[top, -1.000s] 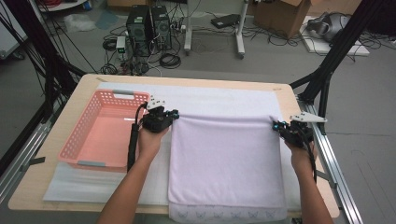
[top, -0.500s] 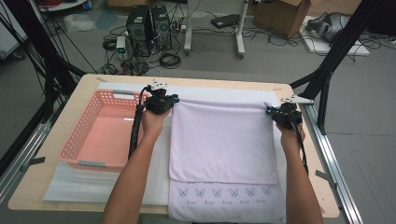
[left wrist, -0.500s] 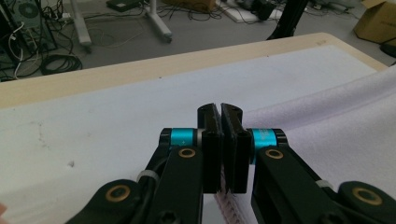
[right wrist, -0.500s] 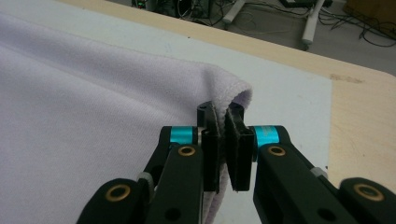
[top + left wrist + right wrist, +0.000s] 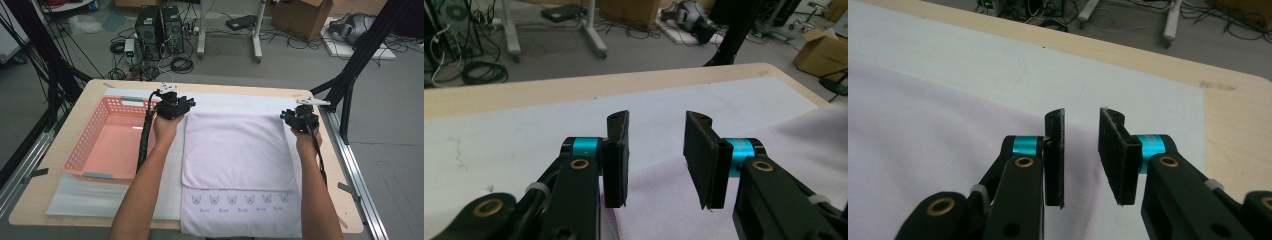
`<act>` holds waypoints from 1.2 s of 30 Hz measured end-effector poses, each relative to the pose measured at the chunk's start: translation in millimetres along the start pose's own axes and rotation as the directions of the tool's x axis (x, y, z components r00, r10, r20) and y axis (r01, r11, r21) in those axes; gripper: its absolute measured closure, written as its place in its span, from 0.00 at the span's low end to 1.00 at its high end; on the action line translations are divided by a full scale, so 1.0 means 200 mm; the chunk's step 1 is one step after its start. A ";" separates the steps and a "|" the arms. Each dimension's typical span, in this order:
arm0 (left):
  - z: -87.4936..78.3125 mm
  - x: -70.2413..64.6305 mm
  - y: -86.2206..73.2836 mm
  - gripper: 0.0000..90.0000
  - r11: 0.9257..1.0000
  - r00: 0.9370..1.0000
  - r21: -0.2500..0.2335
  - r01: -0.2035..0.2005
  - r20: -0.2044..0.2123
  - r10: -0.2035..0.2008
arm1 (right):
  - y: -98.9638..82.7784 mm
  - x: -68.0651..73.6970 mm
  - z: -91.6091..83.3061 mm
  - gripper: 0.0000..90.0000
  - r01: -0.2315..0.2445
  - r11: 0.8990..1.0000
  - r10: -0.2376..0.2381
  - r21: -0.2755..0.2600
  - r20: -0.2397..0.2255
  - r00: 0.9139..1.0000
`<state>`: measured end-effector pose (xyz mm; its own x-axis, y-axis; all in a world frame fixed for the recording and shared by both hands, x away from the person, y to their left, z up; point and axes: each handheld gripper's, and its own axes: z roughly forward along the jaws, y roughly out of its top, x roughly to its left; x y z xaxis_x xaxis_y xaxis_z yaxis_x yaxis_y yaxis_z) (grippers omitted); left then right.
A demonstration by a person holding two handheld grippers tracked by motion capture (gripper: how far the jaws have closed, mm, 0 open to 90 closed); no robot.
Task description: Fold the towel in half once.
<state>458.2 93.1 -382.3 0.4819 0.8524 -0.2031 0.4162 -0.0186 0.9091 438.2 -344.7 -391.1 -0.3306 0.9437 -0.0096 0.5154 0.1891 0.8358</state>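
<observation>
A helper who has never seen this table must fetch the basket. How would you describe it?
On the pale wooden table, look left of the folded lilac towel. The shallow pink plastic basket sits there, the only perforated, walled container.

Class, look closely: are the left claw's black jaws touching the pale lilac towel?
Apart. In the left gripper view the left claw stands open, daylight between its jaws, with the pale lilac towel lying beneath, ungripped.
</observation>
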 end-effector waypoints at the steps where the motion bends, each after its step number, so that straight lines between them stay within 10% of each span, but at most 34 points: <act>1: -0.01 -0.01 0.00 0.68 1.000 1.000 0.000 -0.006 0.011 0.006 | 0.00 0.00 -0.01 0.80 -0.004 1.000 0.004 -0.001 -0.009 1.000; 16: -0.20 -0.21 -0.14 0.47 0.998 0.991 -0.059 -0.020 0.130 0.028 | -0.05 0.01 -0.26 0.53 -0.008 1.000 0.009 0.013 -0.078 0.997; 36: -0.56 -0.34 -0.52 0.45 0.999 0.989 0.009 -0.035 0.144 0.033 | -0.54 0.12 -0.57 0.52 0.018 0.999 -0.010 0.047 -0.165 0.986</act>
<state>295.7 95.4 -422.5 0.6014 0.7671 -0.2233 0.4064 -0.0530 0.9122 284.0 -373.5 -419.0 -0.4619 0.8839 0.0731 0.5463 0.2186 0.8086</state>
